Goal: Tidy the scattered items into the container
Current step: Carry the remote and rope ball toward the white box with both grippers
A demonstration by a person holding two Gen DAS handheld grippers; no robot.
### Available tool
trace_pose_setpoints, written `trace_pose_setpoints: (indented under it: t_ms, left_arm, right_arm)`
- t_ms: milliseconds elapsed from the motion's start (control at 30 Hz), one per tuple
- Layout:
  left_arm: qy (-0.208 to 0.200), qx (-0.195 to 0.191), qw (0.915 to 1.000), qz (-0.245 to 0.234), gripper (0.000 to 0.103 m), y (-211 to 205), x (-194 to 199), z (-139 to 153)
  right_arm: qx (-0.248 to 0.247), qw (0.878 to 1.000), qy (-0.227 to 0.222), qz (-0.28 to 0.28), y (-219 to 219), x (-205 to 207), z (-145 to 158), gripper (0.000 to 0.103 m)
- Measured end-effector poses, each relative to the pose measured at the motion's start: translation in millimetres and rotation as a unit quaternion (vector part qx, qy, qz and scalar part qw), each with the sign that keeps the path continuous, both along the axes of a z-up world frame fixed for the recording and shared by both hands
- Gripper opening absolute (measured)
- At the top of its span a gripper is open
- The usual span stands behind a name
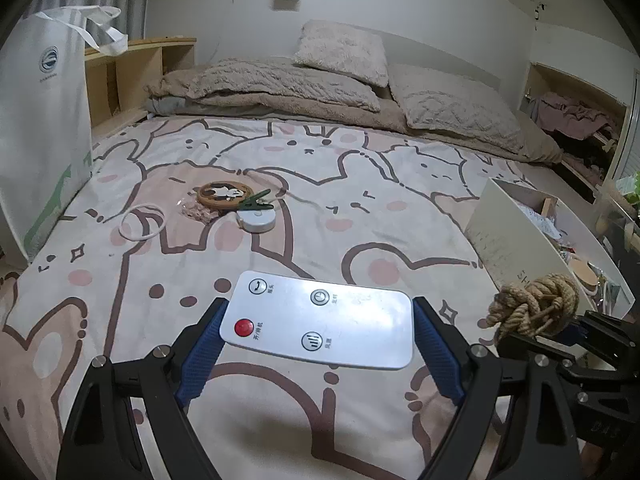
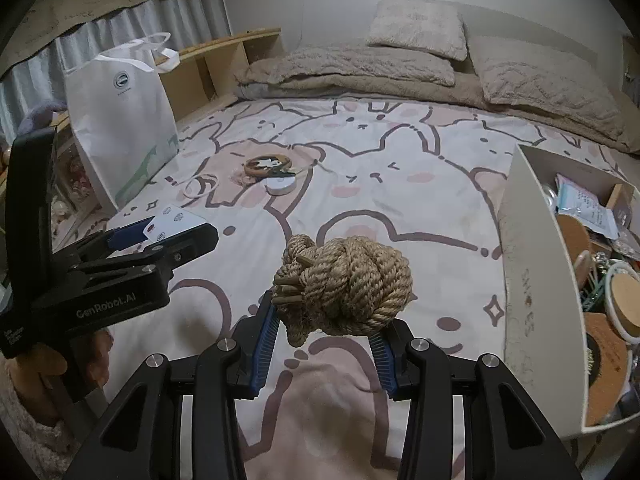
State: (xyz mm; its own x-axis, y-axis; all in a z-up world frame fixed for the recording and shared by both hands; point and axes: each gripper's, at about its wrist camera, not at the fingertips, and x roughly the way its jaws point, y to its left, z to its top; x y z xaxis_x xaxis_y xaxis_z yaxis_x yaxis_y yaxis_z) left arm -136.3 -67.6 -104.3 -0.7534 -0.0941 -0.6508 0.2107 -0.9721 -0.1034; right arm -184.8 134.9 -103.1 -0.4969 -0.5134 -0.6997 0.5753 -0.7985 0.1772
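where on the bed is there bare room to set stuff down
Bare bedsheet lies between the tape measure and the box. Crowded around the coaster, green clip and white ring; the box is nearly full.

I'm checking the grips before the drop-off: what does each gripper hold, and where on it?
The left gripper clamps the white remote across its two short ends. The right gripper pinches the rope ball at its lower sides.
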Motion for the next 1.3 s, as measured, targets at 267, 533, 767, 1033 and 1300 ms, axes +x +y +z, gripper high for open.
trace_pose_setpoints:
  t_ms: [267, 533, 767, 1033, 1300]
  left_arm:
    - [0.021, 0.007, 0.9998, -0.004, 0.089, 10, 14, 24]
    - [0.036, 0.005, 0.9993, -0.012, 0.089, 24, 29, 47]
    - [0.043, 0.002, 0.9990, -0.013, 0.089, 35, 40, 59]
    - [0.051, 0.004, 0.9985, -0.021, 0.089, 57, 52, 70]
    - [0.054, 0.009, 0.9981, -0.028, 0.089, 86, 53, 75]
  right_arm:
    - [-0.021, 1.000, 0.004, 0.004, 15, 14, 12, 0.044]
    - [-0.036, 0.999, 0.017, 0.002, 28, 23, 27, 0.044]
    - [-0.050, 0.998, 0.027, 0.006, 42, 33, 38, 0.044]
    - [-0.065, 0.997, 0.033, 0.000, 70, 43, 43, 0.044]
    - [-0.076, 0.996, 0.037, -0.024, 110, 49, 46, 0.044]
